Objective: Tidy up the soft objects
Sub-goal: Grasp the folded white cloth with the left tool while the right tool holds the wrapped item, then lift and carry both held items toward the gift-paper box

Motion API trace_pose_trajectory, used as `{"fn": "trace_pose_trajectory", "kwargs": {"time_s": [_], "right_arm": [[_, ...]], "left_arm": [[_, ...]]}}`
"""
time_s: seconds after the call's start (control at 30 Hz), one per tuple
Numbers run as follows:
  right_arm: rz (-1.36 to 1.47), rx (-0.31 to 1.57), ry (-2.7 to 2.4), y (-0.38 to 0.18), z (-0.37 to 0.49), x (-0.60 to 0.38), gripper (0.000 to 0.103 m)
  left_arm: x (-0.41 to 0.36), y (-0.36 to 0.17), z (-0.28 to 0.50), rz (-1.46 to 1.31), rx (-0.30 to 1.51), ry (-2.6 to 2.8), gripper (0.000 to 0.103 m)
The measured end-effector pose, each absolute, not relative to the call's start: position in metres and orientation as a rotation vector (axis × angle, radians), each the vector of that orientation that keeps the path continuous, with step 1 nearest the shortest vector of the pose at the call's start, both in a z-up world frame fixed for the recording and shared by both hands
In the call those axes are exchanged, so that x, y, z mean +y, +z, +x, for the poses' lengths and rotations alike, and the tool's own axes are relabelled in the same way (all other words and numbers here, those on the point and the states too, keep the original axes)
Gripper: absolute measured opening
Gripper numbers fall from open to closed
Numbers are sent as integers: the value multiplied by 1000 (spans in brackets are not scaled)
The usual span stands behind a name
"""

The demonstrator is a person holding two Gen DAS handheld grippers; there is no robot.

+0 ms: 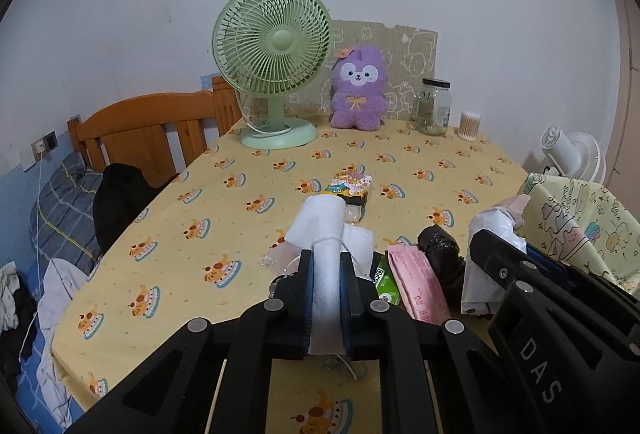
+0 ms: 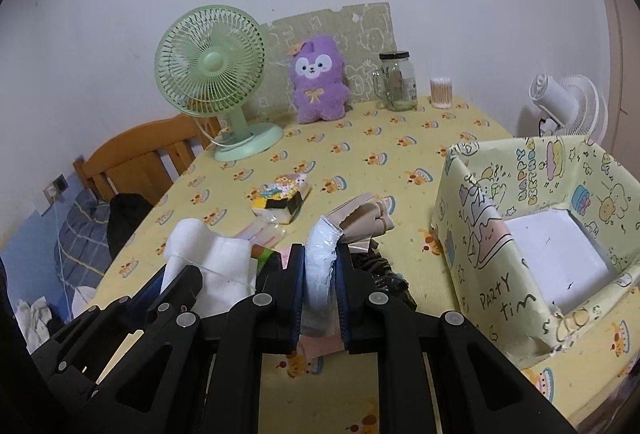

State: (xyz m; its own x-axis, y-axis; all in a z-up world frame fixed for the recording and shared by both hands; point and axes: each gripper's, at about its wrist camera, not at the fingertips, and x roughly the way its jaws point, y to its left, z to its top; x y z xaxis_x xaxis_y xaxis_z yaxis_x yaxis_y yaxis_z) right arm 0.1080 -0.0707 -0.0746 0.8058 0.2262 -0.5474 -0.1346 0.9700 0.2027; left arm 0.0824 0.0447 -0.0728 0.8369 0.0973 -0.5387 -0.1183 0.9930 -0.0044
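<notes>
Both grippers clamp soft items, left gripper [image 1: 325, 266] white cloth [image 1: 320, 230], right gripper [image 2: 320, 266] plastic packet [image 2: 320, 254], beside box [image 2: 480, 234].

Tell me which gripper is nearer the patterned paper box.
Right. The right gripper, shut on a plastic-wrapped packet, sits just beside the paper box. The left gripper, shut on a white cloth, is on the right gripper's far side.

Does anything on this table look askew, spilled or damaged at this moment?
Nothing spilled or broken. The oddest thing is the patterned sheet behind the purple plush: its top edge is ragged and notched. Packets lie in a loose heap near the grippers, not yet in the paper-wrapped box.
</notes>
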Motion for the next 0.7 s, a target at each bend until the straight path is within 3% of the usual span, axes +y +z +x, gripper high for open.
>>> {"fn": "trace_pose_trajectory", "kwargs": {"time_s": [0.7], "right_arm": [[91, 512, 242, -19, 81, -66, 18]], "left_arm": [[42, -22, 55, -5, 476, 123, 8]]}}
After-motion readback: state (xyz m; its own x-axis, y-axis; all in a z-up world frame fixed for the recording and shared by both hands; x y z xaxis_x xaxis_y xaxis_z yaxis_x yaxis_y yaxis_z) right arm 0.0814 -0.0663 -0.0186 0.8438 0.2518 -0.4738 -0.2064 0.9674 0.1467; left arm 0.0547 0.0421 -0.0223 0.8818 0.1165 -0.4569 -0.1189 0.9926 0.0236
